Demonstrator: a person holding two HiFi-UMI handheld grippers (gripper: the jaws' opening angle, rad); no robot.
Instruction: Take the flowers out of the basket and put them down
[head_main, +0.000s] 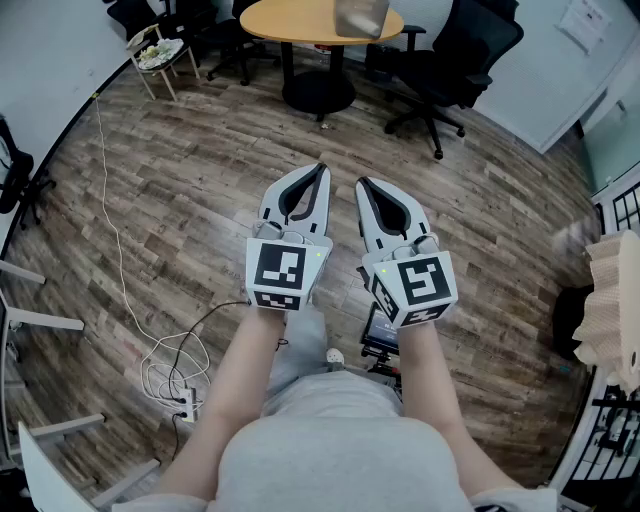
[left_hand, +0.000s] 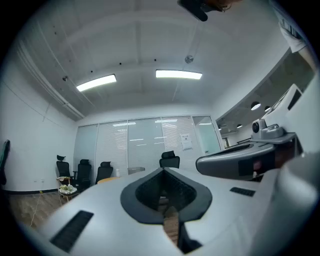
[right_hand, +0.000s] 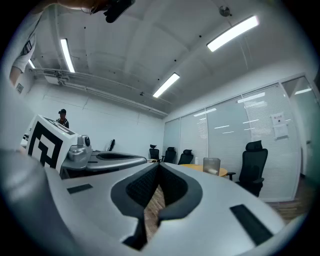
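Not started, by the look of it. Both tongs pressed together, nothing between the jaws: left gripper (head_main: 319, 170) and right gripper (head_main: 362, 184), side by side over the wood floor (head_main: 180, 200). No basket or flowers clearly in view. Pale green-white clump (head_main: 157, 52) on a small side table (head_main: 172, 84) far across the room, near the round table (head_main: 290, 18). Possibly the flowers, too small to tell. All of it left: walk over, grab, lift out, set down.
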